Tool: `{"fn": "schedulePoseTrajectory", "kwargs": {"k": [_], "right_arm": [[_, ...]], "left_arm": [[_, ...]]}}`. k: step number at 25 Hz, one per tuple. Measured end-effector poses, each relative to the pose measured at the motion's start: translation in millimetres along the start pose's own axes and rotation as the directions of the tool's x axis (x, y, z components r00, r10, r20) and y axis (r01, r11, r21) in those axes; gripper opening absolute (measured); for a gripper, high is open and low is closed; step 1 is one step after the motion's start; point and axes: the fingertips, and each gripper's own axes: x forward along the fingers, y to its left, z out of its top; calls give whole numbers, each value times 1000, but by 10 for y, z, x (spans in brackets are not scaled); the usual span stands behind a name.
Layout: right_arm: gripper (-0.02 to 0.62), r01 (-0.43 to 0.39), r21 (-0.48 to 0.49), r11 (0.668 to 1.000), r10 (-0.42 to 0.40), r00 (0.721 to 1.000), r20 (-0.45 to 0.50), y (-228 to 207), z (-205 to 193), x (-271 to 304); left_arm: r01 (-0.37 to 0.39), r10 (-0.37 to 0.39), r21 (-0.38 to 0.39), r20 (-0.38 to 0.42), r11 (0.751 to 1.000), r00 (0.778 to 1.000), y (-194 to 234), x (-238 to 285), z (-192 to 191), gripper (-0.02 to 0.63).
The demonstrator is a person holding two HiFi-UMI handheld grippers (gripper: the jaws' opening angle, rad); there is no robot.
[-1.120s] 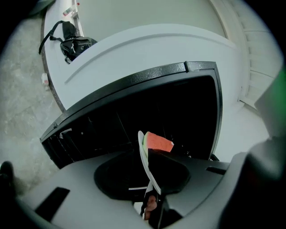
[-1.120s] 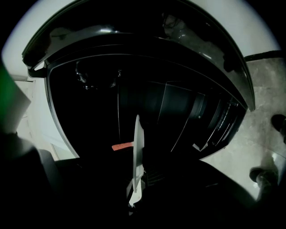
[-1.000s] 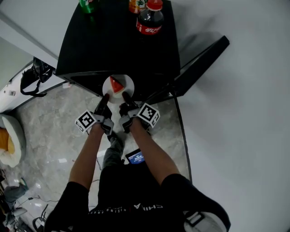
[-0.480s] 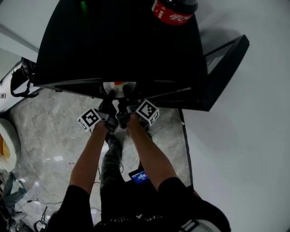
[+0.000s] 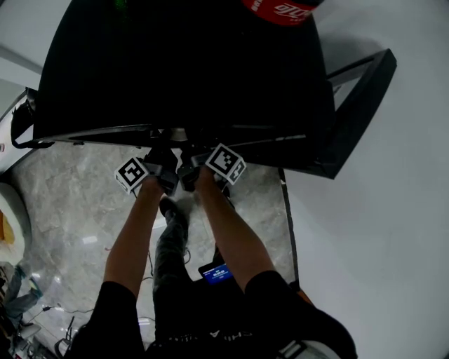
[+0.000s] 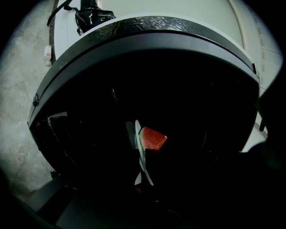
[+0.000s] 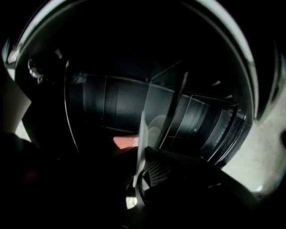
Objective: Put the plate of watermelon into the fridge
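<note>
A white plate [image 6: 139, 154] carries a red watermelon wedge [image 6: 153, 138] and shows edge-on inside the dark fridge. The left gripper [image 6: 142, 188] is at its near rim, with jaws closing and the rim between them; they are too dark to make out. In the right gripper view the plate [image 7: 142, 134] and wedge [image 7: 125, 142] sit before the wire shelves. The right gripper [image 7: 138, 179] is shut on the rim with a ribbed pad against it. From the head view both grippers, left [image 5: 163, 153] and right [image 5: 189, 157], reach under the black fridge's top [image 5: 182, 63], which hides the plate.
The fridge door [image 5: 365, 105] stands open to the right, against the white wall. A cola bottle [image 5: 280, 8] stands on the fridge top. A black bag [image 5: 21, 119] lies at the left. A lit phone [image 5: 214, 271] lies on the marble floor [image 5: 70, 203].
Both grippers have carried the plate forward from in front of the fridge into its opening. The plate has gone out of sight under the fridge top in the head view.
</note>
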Motion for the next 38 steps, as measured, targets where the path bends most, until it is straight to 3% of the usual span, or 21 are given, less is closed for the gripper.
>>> {"fn": "schedulePoseTrajectory", "kwargs": {"k": [4, 6, 11, 13, 16, 18, 20, 23, 28, 31, 36, 38], "right_arm": [[45, 26, -85, 996, -34, 996, -88, -31, -91, -46], [96, 30, -126, 992, -45, 991, -123, -56, -131, -94], [98, 40, -228, 973, -81, 982, -172, -68, -165, -206], [98, 61, -350, 935, -132, 974, -182, -72, -189, -292], [58, 67, -574, 816, -205, 962, -180, -81, -246, -389], [42, 52, -652, 757, -233, 953, -194, -79, -309, -343], [40, 52, -692, 720, -259, 945, -199, -84, -336, -268], [38, 82, -708, 701, -282, 944, -170, -83, -289, -190], [35, 122, -705, 698, -300, 944, -133, -96, -186, -132], [35, 128, -725, 677, -313, 941, -127, -100, -138, -98], [35, 116, -790, 601, -338, 933, -120, -87, -83, -55], [35, 109, -812, 574, -345, 931, -119, -92, -67, -44]], "left_arm": [[-19, 19, 5, 25, 1000, 999, 38, 7, 59, 38], [-38, 37, 12, 38, 999, 999, 56, 24, 70, 26], [-65, 66, -8, 75, 998, 995, 83, 62, 122, 23], [-78, 77, 4, 90, 997, 993, 75, 77, 149, 25], [-104, 97, 64, 99, 993, 990, 48, 115, 185, 25], [-118, 108, 103, 96, 988, 990, 25, 134, 215, 25], [-130, 121, 122, 82, 984, 989, 9, 142, 230, 28], [-116, 116, 210, 16, 971, 993, -65, 178, 234, 58], [-164, 208, 371, -82, 914, 975, -55, 122, 166, 120], [-160, 229, 449, -103, 879, 968, -44, 80, 72, 124], [-189, 313, 657, -76, 730, 947, -17, 36, 31, 123], [-190, 342, 701, -80, 687, 936, 4, 89, 5, 123]]}}
